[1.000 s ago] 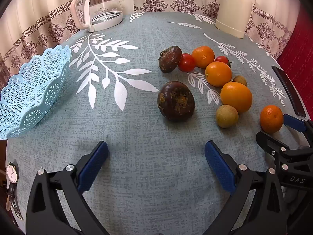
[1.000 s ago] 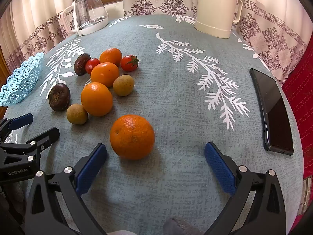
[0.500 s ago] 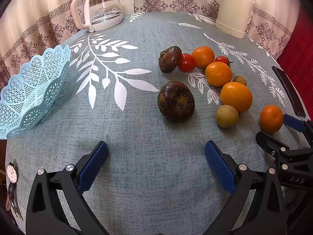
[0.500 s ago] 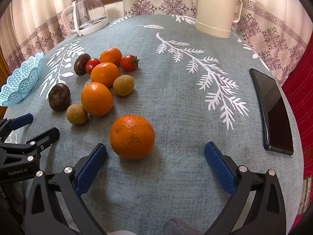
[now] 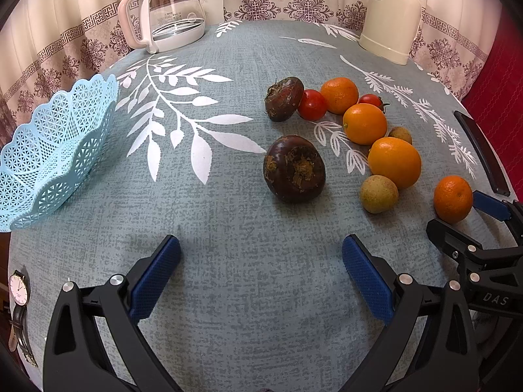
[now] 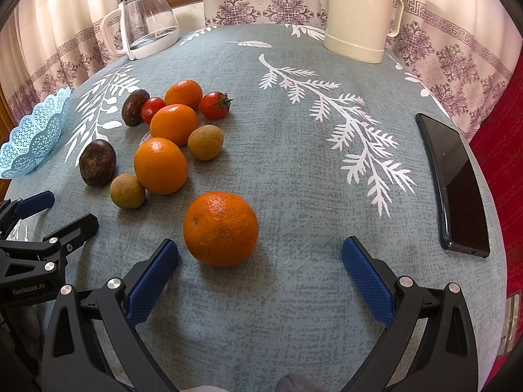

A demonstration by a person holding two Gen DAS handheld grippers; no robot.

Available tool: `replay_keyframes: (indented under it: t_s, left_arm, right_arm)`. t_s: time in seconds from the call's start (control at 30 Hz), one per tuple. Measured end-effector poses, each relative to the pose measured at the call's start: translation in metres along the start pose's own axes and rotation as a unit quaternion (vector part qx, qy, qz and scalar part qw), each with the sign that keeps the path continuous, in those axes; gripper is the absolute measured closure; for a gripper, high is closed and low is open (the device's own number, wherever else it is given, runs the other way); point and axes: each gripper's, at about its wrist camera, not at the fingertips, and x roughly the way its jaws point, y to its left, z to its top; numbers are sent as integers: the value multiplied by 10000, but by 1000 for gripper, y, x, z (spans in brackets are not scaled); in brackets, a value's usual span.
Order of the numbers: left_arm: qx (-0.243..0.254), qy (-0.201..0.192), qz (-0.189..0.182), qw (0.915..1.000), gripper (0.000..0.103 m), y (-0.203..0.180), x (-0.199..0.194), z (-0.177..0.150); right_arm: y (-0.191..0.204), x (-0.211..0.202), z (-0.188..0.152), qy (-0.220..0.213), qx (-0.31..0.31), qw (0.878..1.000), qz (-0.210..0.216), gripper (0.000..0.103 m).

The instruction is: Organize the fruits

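A pale blue basket sits empty at the table's far left edge, well apart from the fruit. The left gripper hangs spread wide and empty, a dark round fruit just ahead. The right gripper, also spread and empty, has the nearest orange close ahead, toward its left finger.

Far edge — glass jug, cream kettle; phone, wristwatch nearer.
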Motion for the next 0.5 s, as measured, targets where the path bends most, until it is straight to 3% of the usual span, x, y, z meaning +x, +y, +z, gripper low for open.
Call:
replay_keyframes:
  t_s: [0.5]
  left_arm:
    - [-12, -3, -19, 10000, 2, 1, 0, 0]
  right_arm:
    - [1, 0, 1, 57, -19, 10000, -18, 5]
